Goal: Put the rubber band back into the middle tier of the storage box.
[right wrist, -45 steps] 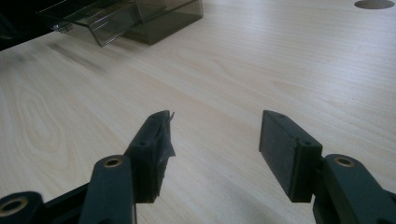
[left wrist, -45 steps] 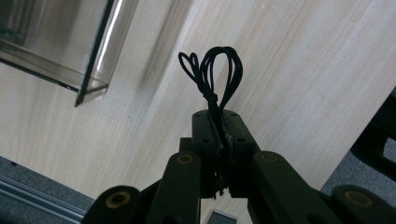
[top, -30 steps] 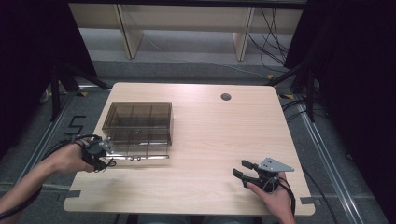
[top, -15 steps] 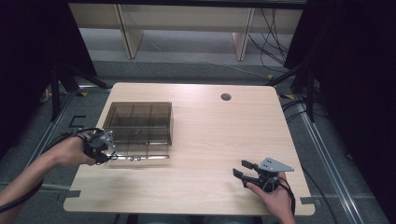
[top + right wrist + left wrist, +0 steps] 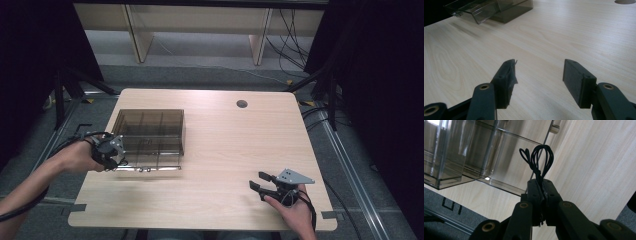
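Table (image 5: 220, 150): left tool (image 5: 116, 152) neared box (image 5: 150, 132).

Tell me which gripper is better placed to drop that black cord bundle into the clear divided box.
Left. The left gripper is shut on the black cord bundle right beside the clear divided box. The right gripper sits open, far across the table.

No readable text; floor marking (image 5: 451, 205) perhaps a sign.

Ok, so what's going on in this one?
A person works at a table with a gripper in each hand. The left gripper is shut on a bundle of black cord loops, beside the open smoky plastic compartment box. The right gripper rests open over bare wood, holding nothing.
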Demonstrator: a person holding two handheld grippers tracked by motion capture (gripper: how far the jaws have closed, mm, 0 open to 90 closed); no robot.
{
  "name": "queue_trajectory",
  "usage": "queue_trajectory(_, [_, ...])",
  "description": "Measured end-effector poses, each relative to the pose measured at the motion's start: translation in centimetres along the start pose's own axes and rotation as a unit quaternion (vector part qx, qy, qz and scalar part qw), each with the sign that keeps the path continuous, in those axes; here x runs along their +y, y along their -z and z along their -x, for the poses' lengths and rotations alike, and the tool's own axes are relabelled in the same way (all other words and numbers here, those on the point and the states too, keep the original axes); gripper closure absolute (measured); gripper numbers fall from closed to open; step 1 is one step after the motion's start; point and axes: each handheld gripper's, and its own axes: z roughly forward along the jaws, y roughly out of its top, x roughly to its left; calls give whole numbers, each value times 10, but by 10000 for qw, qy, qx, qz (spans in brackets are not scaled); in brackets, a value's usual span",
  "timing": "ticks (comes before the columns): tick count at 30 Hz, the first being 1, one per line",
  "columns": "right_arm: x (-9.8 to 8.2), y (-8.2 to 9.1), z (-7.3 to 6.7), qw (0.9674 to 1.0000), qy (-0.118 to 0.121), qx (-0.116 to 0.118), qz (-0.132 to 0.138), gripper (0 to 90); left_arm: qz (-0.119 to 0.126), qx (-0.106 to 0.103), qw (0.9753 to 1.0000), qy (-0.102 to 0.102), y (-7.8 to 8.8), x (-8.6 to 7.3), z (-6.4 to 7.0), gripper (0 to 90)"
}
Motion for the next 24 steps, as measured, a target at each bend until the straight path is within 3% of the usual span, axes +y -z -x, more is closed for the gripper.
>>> queue_trajectory(1, [0,0,-2,10000,-78,-13,-9,443,-4,12,10000,-5,1,1,-1,857])
queue_trajectory(16, [0,0,-1,10000,-12,-6,14,444,-1,60,10000,-3,5,6,-11,857])
queue_trajectory(17, [0,0,-2,9999,-115,-19,-11,443,6,60,10000,0,5,7,-11,856])
queue_trajectory(18, [0,0,-1,10000,-7,-12,3,443,-10,70,10000,-7,6,7,-11,856])
queue_trajectory(24, [0,0,-1,10000,-26,7,22,443,-38,68,10000,-60,2,11,-13,856])
